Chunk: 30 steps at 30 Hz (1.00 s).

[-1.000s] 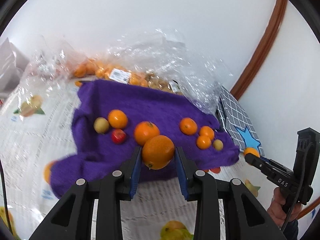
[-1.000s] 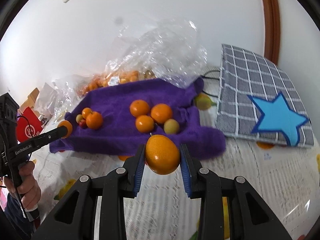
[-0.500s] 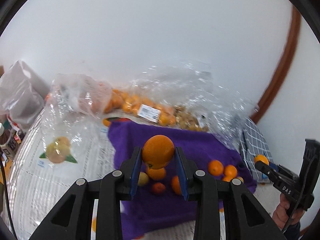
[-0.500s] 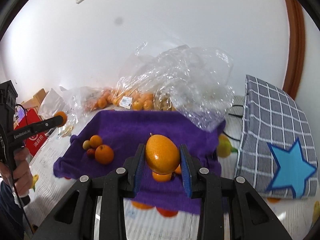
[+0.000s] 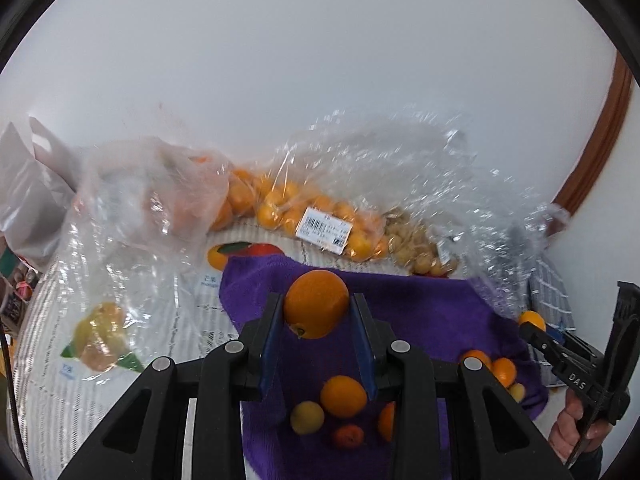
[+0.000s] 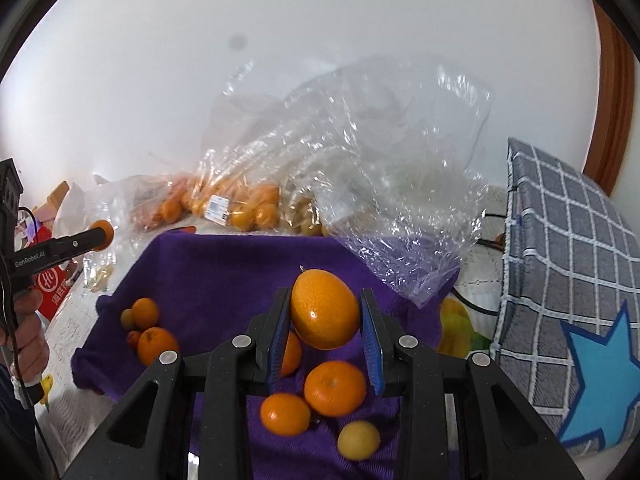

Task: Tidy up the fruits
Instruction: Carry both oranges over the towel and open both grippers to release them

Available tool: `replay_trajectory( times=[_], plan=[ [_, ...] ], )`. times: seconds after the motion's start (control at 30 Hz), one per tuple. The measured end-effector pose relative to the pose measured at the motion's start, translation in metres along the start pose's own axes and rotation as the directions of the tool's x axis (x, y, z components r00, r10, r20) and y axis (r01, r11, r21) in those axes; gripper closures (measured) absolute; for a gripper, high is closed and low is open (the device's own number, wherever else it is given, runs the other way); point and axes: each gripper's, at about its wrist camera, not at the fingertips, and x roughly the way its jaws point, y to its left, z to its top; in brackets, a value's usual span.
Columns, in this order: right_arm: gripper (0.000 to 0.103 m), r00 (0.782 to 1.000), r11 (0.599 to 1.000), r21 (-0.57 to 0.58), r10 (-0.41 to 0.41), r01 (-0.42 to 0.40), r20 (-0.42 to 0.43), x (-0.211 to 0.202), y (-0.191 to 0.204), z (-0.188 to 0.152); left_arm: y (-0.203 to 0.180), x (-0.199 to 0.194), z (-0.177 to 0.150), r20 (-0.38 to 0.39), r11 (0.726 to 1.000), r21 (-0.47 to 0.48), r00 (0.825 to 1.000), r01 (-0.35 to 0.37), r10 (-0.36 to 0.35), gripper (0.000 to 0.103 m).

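My left gripper (image 5: 318, 314) occupies the lower centre of the left wrist frame, its blue-padded fingers (image 5: 270, 340) pressed against the two sides of an orange (image 5: 317, 309). My right gripper (image 6: 325, 320) sits likewise at the lower centre of the right wrist frame, clamped on a second orange (image 6: 324, 314). Each tool also appears at the other frame's edge, gripped by a bare hand: right hand (image 5: 576, 426) at lower right, left hand (image 6: 28, 332) at far left.

Both the left gripper (image 5: 317, 325) and the right gripper (image 6: 325, 330) are advancing over the purple towel (image 5: 416, 308) toward the bagged fruit (image 5: 320, 222), which is appearing nearer.
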Motion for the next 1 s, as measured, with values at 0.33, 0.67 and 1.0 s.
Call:
replay_trajectory(
  times=[0.33, 0.67, 1.0],
  plan=[
    [0.069, 0.996, 0.999, 0.013, -0.028, 0.029, -0.081, 0.037, -0.011, -0.004, -0.002, 0.048, -0.004, -0.126, 1.000, -0.018, 0.992, -0.024, 0.021, 0.071],
    [0.069, 0.990, 0.999, 0.042, 0.010, -0.004, -0.137, 0.052, -0.012, -0.005, -0.008, 0.059, -0.002, -0.190, 0.997, 0.005, 0.979, -0.076, 0.076, 0.071],
    [0.069, 0.988, 0.999, 0.020, -0.024, 0.027, -0.152, 0.057, -0.008, -0.007, -0.011, 0.066, -0.003, -0.237, 0.996, 0.036, 0.967, -0.086, 0.092, 0.071]
  ],
)
